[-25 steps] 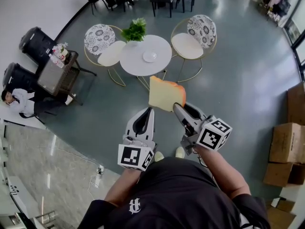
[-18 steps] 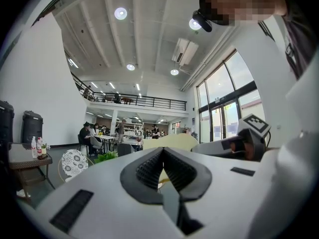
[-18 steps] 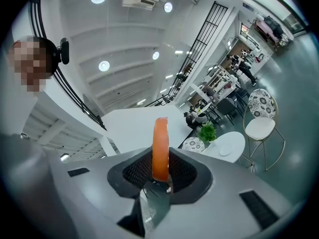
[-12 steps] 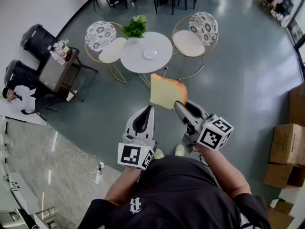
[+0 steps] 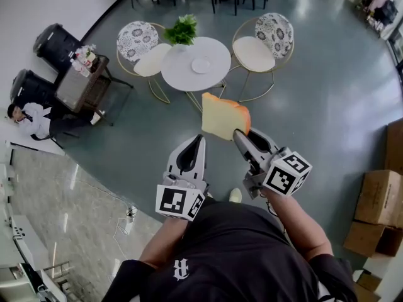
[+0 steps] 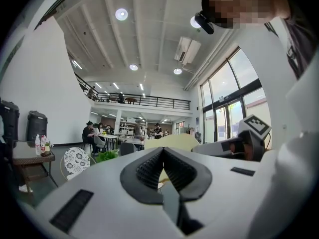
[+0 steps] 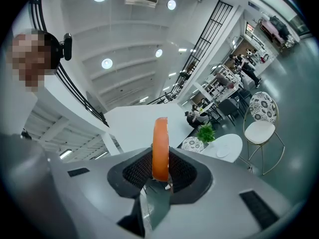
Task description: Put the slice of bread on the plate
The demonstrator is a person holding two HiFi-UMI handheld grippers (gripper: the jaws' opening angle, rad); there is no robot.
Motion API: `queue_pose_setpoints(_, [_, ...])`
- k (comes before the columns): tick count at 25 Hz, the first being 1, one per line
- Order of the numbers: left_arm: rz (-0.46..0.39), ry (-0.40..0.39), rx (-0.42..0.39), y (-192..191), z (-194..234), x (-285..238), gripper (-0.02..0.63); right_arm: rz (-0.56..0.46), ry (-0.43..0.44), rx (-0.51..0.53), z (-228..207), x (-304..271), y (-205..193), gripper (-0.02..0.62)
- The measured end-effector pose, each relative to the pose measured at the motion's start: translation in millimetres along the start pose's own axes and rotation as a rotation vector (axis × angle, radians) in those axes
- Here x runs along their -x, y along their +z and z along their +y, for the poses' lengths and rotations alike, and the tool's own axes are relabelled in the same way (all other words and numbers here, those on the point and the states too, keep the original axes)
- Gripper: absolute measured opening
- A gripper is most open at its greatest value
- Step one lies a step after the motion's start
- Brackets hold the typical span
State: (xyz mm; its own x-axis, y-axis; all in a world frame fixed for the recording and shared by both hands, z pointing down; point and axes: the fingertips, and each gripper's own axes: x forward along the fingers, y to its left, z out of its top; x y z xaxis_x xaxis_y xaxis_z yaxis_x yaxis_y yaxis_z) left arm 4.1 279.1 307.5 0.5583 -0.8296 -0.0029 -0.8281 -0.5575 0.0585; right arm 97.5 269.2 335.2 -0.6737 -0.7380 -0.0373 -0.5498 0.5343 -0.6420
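Slice of bread (image 5: 223, 117): we see it held in the air by the right tool (image 5: 241, 135), over the grey floor (image 5: 315, 93) and short of the round white counter (image 5: 182, 77). The tool's two pads press on its lower right corner. The orange crust runs along the top and right edges, and the pale face is turned toward the head camera. In the right gripper view the slice (image 7: 160, 148) stands edge-on and upright between the dark ribbed pads.

Left tool (image 5: 199, 139): jaws together, nothing between them. In the left gripper view its pads (image 6: 149, 168) meet at the tip. It sits just left of the right tool, its tip near the bread's lower left corner. We cannot tell from the head view whether they touch.

Plate (image 5: 201, 65): small, white, bare, lying near the middle of the counter, well apart from the bread. A green plant (image 5: 182, 30) stands at the counter's far left edge. Two gold-framed chairs with patterned backs flank the counter, one at the left (image 5: 140, 39) and one at the right (image 5: 277, 30).

Surroundings: cardboard boxes (image 5: 376, 197) are stacked at the right edge, and a seated person (image 5: 28, 115) is at the far left.
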Motion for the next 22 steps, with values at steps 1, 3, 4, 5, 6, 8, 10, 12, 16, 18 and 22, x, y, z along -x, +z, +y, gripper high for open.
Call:
queue_pose_setpoints(1, [0.001,0.006,0.001,0,0,0,0.008,0.003,0.004,0.001,0,0,0,0.091])
queue_pose_setpoints(3, [0.003,0.016,0.000,-1,0,2,0.008,0.008,0.010,0.003,-1,0,-1,0.091])
queue_pose_setpoints(4, [0.004,0.018,-0.001,-2,-1,2,0.008,0.008,0.013,0.002,-1,0,-1,0.091])
queue_pose_setpoints(5, [0.006,0.020,-0.003,-3,-2,1,0.008,0.007,0.015,0.000,-3,0,0,0.091])
queue_pose_setpoints(6, [0.008,0.021,-0.005,-3,-3,-1,0.008,0.006,0.016,-0.003,-6,1,1,0.091])
queue_pose_setpoints(8, [0.012,0.023,-0.007,-5,-6,-6,0.008,0.005,0.016,-0.011,-11,3,2,0.091])
queue_pose_setpoints(10, [0.014,0.023,-0.007,-6,-5,-7,0.008,0.007,0.013,-0.018,-13,2,1,0.091])
queue_pose_setpoints(12, [0.021,0.019,-0.008,-8,-1,-11,0.008,0.008,0.010,-0.023,-16,-2,0,0.091])
queue_pose_setpoints(16, [0.023,0.007,-0.002,-11,9,-27,0.008,0.010,-0.001,-0.029,-28,-15,5,0.091])
queue_pose_setpoints(18, [0.018,0.002,0.003,-11,16,-30,0.008,0.014,-0.008,-0.028,-29,-22,3,0.091])
queue_pose_setpoints(22, [0.009,-0.014,0.010,-10,46,-61,0.008,0.018,-0.025,-0.023,-46,-56,13,0.091])
